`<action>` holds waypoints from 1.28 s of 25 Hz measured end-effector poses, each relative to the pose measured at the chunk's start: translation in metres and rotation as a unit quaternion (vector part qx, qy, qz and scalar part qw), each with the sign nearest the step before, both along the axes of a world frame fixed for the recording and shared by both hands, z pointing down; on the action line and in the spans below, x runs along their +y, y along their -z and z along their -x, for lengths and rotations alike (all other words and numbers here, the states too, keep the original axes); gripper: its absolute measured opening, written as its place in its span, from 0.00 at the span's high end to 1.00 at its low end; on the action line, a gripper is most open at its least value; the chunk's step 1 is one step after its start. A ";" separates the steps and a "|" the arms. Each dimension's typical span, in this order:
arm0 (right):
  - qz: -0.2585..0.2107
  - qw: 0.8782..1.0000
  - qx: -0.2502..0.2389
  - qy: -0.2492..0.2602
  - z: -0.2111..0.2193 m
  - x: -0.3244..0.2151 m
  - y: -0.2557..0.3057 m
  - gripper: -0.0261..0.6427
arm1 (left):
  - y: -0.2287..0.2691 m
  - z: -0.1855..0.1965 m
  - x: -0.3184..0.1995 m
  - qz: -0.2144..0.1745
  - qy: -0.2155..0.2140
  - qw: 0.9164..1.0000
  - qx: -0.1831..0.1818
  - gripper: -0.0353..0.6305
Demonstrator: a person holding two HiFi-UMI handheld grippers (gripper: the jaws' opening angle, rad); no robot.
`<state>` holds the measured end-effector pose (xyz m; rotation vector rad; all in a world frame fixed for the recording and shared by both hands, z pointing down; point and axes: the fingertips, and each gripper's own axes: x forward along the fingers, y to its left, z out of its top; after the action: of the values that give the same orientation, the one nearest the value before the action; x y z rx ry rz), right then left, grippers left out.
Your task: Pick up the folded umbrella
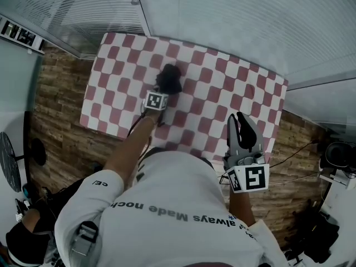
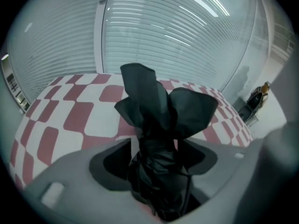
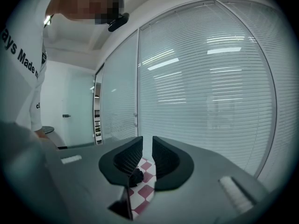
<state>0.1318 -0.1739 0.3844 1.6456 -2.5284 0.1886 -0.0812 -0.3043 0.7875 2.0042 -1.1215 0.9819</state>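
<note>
The folded black umbrella [image 1: 168, 78] lies bunched on the red-and-white checked table [image 1: 222, 88]. My left gripper [image 1: 166, 90] points steeply down over it. In the left gripper view the jaws stand wide on either side of the umbrella [image 2: 156, 120], and a dark gap shows beside the left pad [image 2: 110, 164], so the left gripper [image 2: 156, 160] is open around it. My right gripper [image 1: 243, 124] hangs over the table's near right edge, held about level. Its jaws are shut down to a thin slit with nothing in it [image 3: 147, 146]. Far below them the umbrella [image 3: 136, 176] shows as a small dark lump.
Glass walls with white blinds [image 1: 233, 21] close in the far side of the table. Wood-pattern floor [image 1: 55, 115] surrounds it. A round black fan [image 1: 8, 160] stands at the left, and dark equipment with cables [image 1: 336, 154] at the right. A shelf [image 3: 97, 122] stands by the far wall.
</note>
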 end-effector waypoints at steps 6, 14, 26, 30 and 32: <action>0.003 1.000 -0.002 -0.004 -0.001 -0.001 -0.003 0.86 | -0.011 -0.016 -0.002 0.017 -0.017 1.000 0.014 0.50; 0.005 1.000 -0.003 -0.008 -0.007 0.001 -0.006 0.86 | -0.010 -0.016 0.000 0.024 -0.011 1.000 0.013 0.59; -0.001 1.000 -0.002 -0.013 -0.014 0.006 -0.003 0.86 | 0.042 -0.033 -0.004 -0.039 -0.026 0.998 0.044 0.62; -0.002 1.000 -0.002 -0.015 -0.018 0.008 -0.001 0.86 | 0.087 -0.047 -0.006 -0.088 -0.028 0.993 0.078 0.62; -0.005 1.000 -0.003 -0.015 -0.019 0.008 0.001 0.87 | 0.110 -0.052 -0.008 -0.114 -0.031 0.989 0.089 0.62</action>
<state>0.1506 -0.1658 0.3833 1.6898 -2.5135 0.1847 -0.0294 -0.3121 0.6771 2.2703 -1.1204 0.7133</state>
